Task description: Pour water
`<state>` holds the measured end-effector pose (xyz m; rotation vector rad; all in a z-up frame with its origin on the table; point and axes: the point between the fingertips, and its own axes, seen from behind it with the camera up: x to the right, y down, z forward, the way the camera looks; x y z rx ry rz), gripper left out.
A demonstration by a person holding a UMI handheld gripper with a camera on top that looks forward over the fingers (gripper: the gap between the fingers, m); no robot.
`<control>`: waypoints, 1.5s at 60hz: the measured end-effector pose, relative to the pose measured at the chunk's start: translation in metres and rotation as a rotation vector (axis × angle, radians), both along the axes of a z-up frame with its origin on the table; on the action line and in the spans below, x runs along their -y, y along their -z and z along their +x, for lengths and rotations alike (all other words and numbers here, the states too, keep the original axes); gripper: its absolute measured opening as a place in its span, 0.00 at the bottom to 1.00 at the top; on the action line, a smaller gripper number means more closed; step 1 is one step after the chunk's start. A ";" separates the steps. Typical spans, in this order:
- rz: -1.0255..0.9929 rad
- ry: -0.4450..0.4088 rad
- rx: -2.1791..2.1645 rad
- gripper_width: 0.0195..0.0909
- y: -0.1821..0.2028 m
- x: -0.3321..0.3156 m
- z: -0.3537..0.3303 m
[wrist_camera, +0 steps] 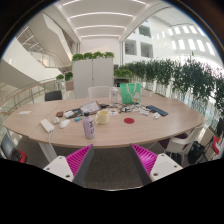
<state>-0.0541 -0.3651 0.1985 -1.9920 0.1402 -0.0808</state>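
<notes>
The claw is released: its two fingers stand wide apart, their magenta pads facing one another with nothing between them. It hangs above the near edge of a large oval wooden desk, apart from everything lying on it.

Taking the desk as the landmark: on its top, just beyond the left finger, stands a small pale cup-like container; whether it holds water cannot be told. Beside that, a little farther in, is a pink-purple thing. Toward the desk's left end lie a flat white object and some small white items. Near its middle sits a red round thing, and at its far side a green bag-like object stands upright with dark clutter next to it.

Chairs are drawn up along the desk's far side. Behind the desk run a row of leafy plants and white cabinets topped with greenery. Ceiling light strips hang overhead.
</notes>
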 end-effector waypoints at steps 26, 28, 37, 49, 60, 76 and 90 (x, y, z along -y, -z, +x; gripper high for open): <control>0.168 -0.108 -0.040 0.88 0.040 -0.052 -0.056; 0.168 -0.117 -0.046 0.88 0.056 -0.063 -0.066; 0.181 -0.168 -0.032 0.88 0.098 -0.170 -0.099; 0.234 -0.167 0.023 0.87 0.117 -0.303 -0.105; 0.196 -0.186 0.047 0.51 0.141 -0.363 -0.110; 0.125 -0.271 0.019 0.32 0.143 -0.382 -0.125; 0.086 -0.276 -0.638 0.27 0.055 -0.427 -0.161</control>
